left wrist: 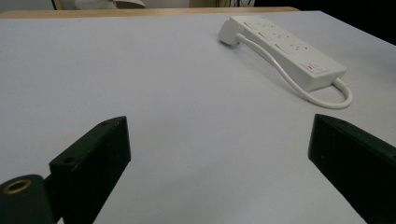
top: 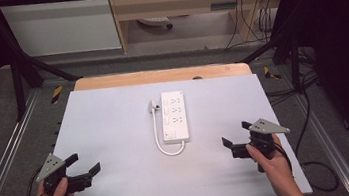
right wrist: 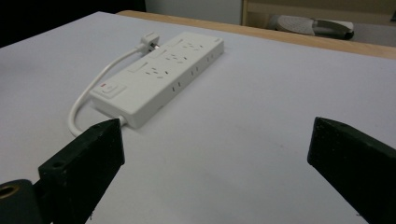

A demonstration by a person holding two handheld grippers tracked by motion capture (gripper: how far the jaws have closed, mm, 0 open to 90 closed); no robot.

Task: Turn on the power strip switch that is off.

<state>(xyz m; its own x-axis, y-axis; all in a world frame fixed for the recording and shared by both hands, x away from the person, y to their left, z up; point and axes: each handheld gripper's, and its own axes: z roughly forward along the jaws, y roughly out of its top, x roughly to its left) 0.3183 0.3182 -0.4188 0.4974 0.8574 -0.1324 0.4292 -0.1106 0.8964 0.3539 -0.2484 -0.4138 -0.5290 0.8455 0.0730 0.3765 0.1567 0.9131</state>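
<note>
A white power strip [top: 175, 116] lies flat near the centre of the white table [top: 116, 135], its cord [top: 160, 140] looping from the near end up the left side to a plug [top: 154, 106] at about 10 o'clock of the strip. The left gripper [top: 86, 165], at 7 o'clock from the strip, has jaws spread wide and holds nothing. The right gripper [top: 235, 138], at 4 o'clock, likewise gapes wide, empty-jawed, well apart from the strip.

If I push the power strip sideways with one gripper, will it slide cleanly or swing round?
The power strip looks rigid and lies flat on the smooth table, so it should slide, not tip. Its short cord and plug lie loose alongside and would probably drag, perhaps turning it slightly.
</note>
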